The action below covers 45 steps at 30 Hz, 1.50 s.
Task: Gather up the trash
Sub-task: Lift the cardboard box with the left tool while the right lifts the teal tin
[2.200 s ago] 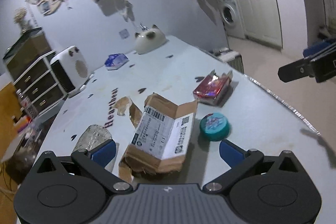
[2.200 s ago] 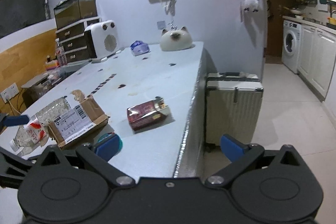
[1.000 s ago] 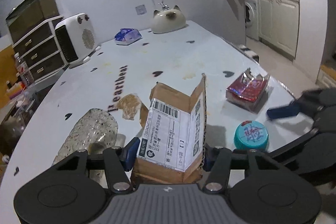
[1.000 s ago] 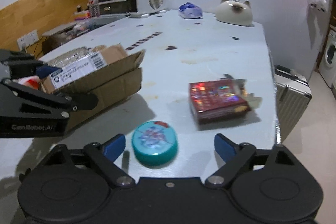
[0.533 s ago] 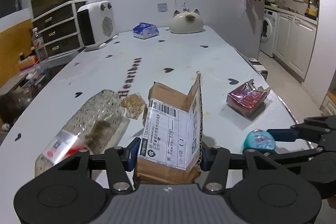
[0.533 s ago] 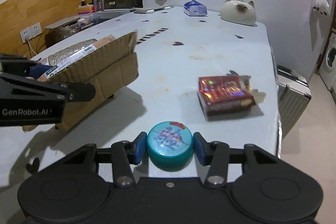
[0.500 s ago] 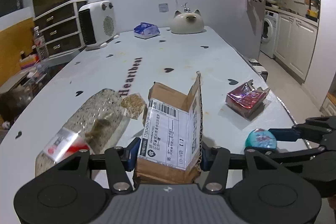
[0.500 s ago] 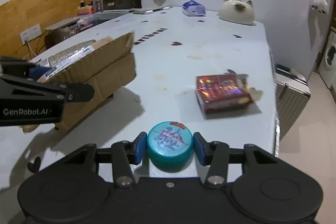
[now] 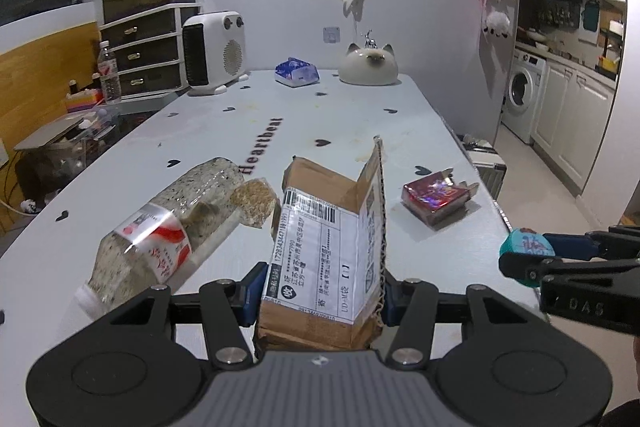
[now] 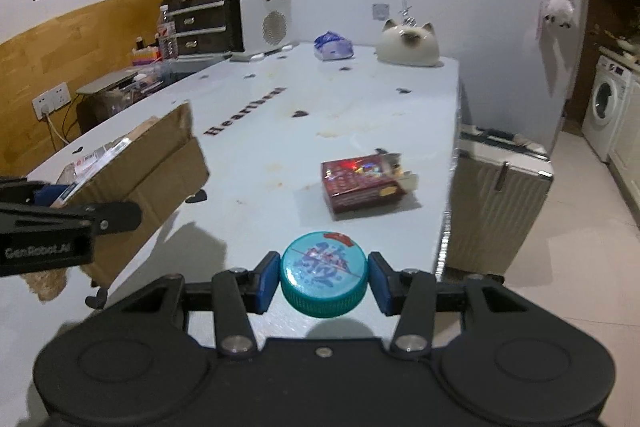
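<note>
We hold trash in both tools: left gripper (image 9: 320, 295) clamped on the torn brown cardboard box (image 9: 332, 247) at lower centre, right gripper (image 10: 323, 281) on the round teal plastic lid (image 10: 323, 273). Next, we judge, both go to a bin; the red foil packet (image 10: 366, 183) lies beyond, mid-frame.

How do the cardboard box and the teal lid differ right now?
The cardboard box is brown, torn open and angular, with a shipping label; the teal lid is round, small and intact. The box sits in the left gripper, the lid in the right gripper. The box spreads its gripper somewhat wider. Both are clamped and off the table.
</note>
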Available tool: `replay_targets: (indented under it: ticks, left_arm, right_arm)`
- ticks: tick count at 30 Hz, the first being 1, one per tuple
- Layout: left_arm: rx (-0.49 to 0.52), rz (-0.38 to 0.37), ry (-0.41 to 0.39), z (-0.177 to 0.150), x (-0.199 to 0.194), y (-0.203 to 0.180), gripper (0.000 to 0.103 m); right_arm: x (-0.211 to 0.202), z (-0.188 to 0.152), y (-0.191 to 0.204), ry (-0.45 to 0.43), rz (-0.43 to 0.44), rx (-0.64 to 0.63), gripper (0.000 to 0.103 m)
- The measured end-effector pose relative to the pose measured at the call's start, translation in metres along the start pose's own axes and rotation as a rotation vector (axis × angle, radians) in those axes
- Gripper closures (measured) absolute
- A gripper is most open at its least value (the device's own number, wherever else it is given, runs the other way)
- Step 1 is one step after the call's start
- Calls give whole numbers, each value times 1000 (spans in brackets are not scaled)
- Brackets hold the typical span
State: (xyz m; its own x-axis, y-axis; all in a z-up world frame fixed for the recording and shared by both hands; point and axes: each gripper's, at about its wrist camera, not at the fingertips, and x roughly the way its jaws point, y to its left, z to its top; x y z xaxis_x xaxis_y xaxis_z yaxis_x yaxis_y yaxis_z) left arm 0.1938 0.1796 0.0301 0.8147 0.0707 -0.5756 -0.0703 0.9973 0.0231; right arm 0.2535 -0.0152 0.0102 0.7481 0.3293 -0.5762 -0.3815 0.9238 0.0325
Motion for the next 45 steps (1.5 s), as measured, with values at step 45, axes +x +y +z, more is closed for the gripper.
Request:
replay_targets:
  ticks: [45]
  left_arm:
    - [33,-239,-74,-36,-67,-203,49]
  right_arm:
    - [-164,-83,-149,-126,-233,166,55]
